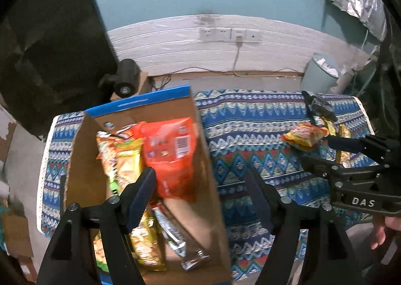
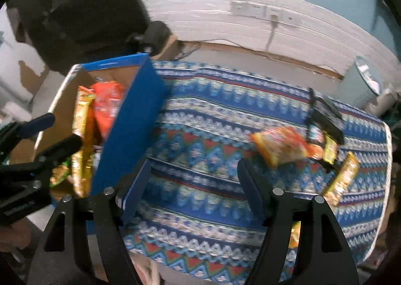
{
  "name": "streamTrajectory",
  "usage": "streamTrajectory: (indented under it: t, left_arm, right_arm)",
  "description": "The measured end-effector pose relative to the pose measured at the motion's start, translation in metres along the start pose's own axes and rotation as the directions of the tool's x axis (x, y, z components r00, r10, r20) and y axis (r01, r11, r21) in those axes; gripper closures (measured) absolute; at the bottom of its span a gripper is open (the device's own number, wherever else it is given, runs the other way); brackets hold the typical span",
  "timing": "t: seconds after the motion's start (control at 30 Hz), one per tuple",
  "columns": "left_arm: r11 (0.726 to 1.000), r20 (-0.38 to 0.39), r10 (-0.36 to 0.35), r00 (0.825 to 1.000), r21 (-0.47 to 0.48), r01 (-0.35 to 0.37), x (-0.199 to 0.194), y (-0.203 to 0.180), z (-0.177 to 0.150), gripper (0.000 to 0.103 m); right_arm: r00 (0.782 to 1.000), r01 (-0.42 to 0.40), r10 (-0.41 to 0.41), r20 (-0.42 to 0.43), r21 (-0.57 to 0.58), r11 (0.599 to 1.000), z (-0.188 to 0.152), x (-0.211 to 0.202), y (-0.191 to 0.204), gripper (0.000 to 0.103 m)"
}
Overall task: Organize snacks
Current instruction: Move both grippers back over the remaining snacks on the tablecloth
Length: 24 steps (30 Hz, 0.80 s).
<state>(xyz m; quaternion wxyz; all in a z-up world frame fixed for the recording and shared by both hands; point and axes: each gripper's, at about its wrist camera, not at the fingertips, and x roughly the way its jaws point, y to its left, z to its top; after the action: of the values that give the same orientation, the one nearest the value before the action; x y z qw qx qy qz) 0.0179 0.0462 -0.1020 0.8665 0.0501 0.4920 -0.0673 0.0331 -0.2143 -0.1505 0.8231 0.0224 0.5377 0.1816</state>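
An open cardboard box (image 1: pixel 82 159) with blue outer walls (image 2: pixel 130 132) stands at the left end of the patterned tablecloth (image 1: pixel 250 134). Inside lie an orange-red bag (image 1: pixel 170 154), yellow packets (image 1: pixel 127 159) and a silver wrapper (image 1: pixel 175 235). My left gripper (image 1: pixel 199 177) hangs open over the box's right wall, holding nothing. My right gripper (image 2: pixel 194 167) is open over bare cloth, also with nothing in it. On the cloth to the right lie an orange-yellow packet (image 2: pixel 283 147), yellow bars (image 2: pixel 343 177) and a black item (image 2: pixel 325 114). Each gripper shows in the other's view: the right gripper (image 1: pixel 314 148), the left gripper (image 2: pixel 66 128).
A pale waste bin (image 1: pixel 320 72) stands on the floor beyond the table's far right corner. A black cylindrical device (image 1: pixel 126 79) sits behind the box. Wall sockets (image 1: pixel 225 34) with a cable are on the white panelling. A hand (image 1: pixel 381 232) shows at the right edge.
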Motion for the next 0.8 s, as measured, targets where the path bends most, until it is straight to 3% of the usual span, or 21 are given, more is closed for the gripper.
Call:
streamTrajectory:
  t: [0.33,0.57,0.8]
  left_arm:
    - [0.99,-0.011,-0.031,0.999,0.136,0.032,0.008,-0.058,0.005,0.023]
    - [0.97,-0.025,-0.022,0.999,0.242,0.027,0.027,-0.094,-0.004,0.022]
    - [0.959,-0.078,-0.013,0.997,0.281,0.034,0.052,-0.115,-0.009,0.022]
  right_arm:
    - [0.995,0.093,-0.09,-0.03,0.115,0.989,-0.019,0.001,-0.067,0.031]
    - [0.984,0.161,-0.145,-0.107,0.163,0.973,-0.04,0.016,-0.105,0.031]
    - [0.963,0.238,-0.194,-0.187,0.255,0.937,-0.068,0.032,-0.154,0.031]
